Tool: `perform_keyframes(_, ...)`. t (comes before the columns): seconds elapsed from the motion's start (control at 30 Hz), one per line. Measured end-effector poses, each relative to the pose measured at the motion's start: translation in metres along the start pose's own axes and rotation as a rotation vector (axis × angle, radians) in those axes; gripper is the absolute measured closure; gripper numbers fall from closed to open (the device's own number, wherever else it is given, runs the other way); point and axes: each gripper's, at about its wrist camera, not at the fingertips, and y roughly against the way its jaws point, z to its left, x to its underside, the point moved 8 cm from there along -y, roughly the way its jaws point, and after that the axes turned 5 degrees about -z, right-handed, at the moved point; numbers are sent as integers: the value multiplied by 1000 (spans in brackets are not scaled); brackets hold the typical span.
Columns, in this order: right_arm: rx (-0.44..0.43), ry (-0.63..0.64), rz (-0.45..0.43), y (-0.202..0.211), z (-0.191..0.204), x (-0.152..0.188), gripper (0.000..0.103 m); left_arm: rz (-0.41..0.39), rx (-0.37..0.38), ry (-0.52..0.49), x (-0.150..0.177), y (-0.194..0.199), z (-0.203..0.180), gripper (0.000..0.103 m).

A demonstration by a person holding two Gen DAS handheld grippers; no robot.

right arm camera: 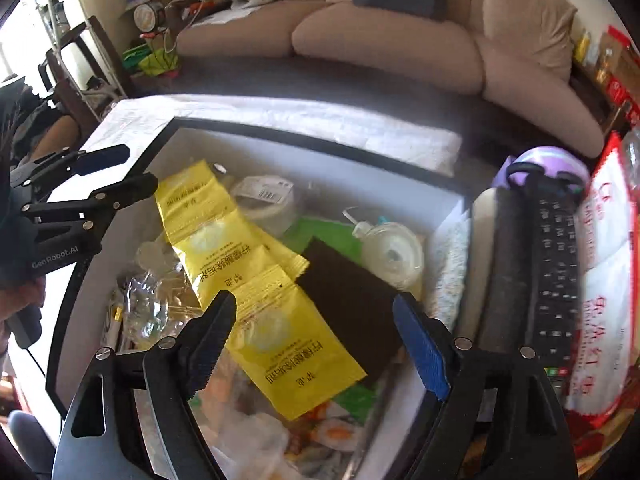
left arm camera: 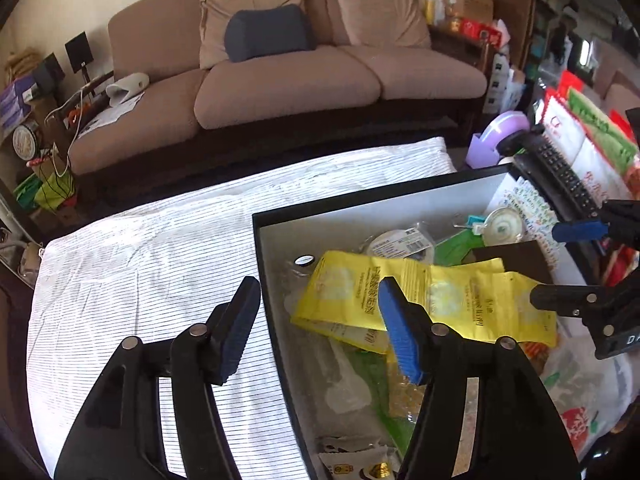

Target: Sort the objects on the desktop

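Striped tablecloth [left arm camera: 140, 264] beside the box [left arm camera: 360, 204] is lying bare while yellow sachets [right arm camera: 256, 288] are sitting inside it; left gripper [left arm camera: 320, 328] and right gripper [right arm camera: 316, 340] are hovering wide open, empty, sorting apparently nearly done.

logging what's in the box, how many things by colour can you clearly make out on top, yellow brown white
yellow packet strip: 1
dark brown square card: 1
white tape roll: 1
white round reel: 1
total: 4
Clear wrappers and other bits lower in the box are too jumbled to count.
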Motion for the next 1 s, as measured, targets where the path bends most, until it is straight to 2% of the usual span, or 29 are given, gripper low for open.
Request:
perform_keyframes(0.03, 4, -4, -9, 3, -1, 1, 20, -4, 4, 3, 0, 2, -2, 33)
perform_keyframes(0.13, -3, -16, -28, 9, 0, 3, 19, -16, 4, 8, 4, 10, -7, 23)
perform_keyframes(0.27, -4, -6, -75, 24, 10, 4, 3, -27, -4, -5, 11, 28, -15, 17)
perform_keyframes(0.4, -7, -16, -131, 51, 21, 2, 0, -44, 1, 8, 16, 57, -21, 0)
perform_keyframes(0.57, -3, -2, -189, 93, 40, 11, 0, -66, -5, 8, 26, 100, -29, 0)
perform_keyframes(0.73, -7, -15, -259, 136, 63, 39, 0, -86, -2, 42, 47, 147, -34, 0)
perform_keyframes(0.8, 7, -29, -290, 151, 70, 56, 0, -91, -3, 63, 62, 164, -35, 0)
perform_keyframes(0.87, 59, -39, -334, 166, 78, 77, 0, -106, -15, 100, 82, 182, -32, 0)
perform_keyframes(1.0, 96, -70, -384, 177, 96, 122, 0, -107, -21, 174, 132, 205, -26, 0)
